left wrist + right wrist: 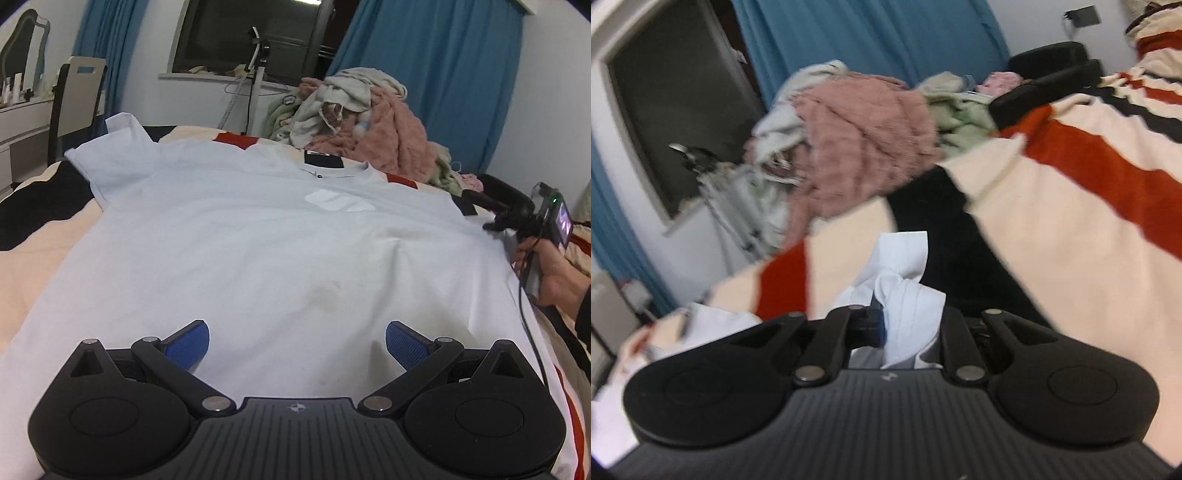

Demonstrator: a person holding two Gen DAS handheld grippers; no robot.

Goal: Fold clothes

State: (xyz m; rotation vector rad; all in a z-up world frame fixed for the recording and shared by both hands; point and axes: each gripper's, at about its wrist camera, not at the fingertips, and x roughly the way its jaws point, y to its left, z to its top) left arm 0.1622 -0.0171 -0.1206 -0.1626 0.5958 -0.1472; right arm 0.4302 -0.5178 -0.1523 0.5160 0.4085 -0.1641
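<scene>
Hovering low over the hem end of the T-shirt (258,236), the left gripper (297,343) has its blue-padded fingers (188,345) spread wide apart with nothing between them, only pale cloth below. The gripper points forward and somewhat downward along the garment.

That T-shirt is pale blue-white and lies face up, spread flat on the bed (33,258). Its long axis runs away from the left wrist camera: hem nearest, collar farthest, with a white logo on the chest just short of the neckline. One sleeve sticks out at the far left, lying flat on the striped cover.

At the shirt's right edge, the right gripper (908,325) is held by a person's hand (550,273), seen from the side in the left view, its body tilted and a small lit screen facing back. In its own blurred view, the fingers (877,325) are pressed together on a bunched fold of the shirt's fabric, which rises crumpled between them and stands up above the tips. The view is rolled, so the bed slopes across it.

Beyond the collar, the cover shows cream, red and black stripes. Farther back sits a pile of clothes (369,122), pink, grey and pale green, heaped at the far end of the bed. Behind it hang blue curtains (436,74) beside a dark window (251,33), with a chair (75,99) at the far left.
</scene>
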